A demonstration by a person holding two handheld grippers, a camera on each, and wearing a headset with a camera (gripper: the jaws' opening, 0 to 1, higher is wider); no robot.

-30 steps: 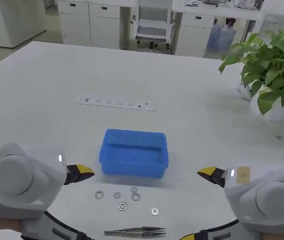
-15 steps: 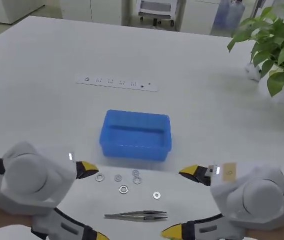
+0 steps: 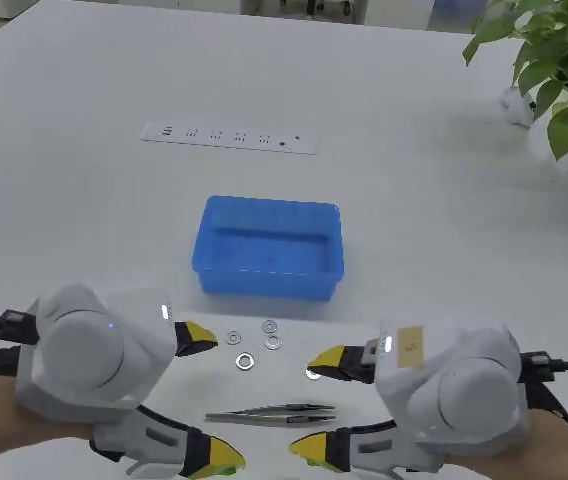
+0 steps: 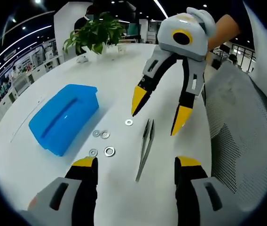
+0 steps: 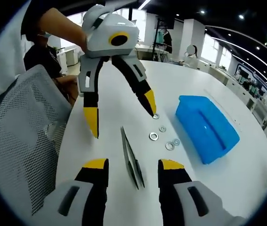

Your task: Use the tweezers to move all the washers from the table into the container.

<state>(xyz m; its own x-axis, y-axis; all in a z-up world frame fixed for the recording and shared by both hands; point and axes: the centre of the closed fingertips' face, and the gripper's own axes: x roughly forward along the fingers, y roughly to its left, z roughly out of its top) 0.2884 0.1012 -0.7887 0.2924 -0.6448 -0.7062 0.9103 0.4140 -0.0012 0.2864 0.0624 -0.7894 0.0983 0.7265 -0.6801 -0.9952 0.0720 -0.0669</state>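
Both of your grippers sit low over the table [image 3: 84, 220], facing each other across the tweezers [image 3: 269, 412]. That is probably why the left gripper [image 3: 221, 400] and right gripper [image 3: 306, 403] have their fingers [image 4: 84, 165] spread wide and empty: either one could close on the tool. The single pair of tweezers lies flat and untouched between them. The washers [image 4: 109, 151] are scattered just beyond it. The one blue container [image 3: 264, 283] stands right behind them, which should keep each carry short, and it looks empty. I count five washers in the left gripper view. The right gripper view adds one at your left fingertip, so six is the likely total, all on the table and none in the container.
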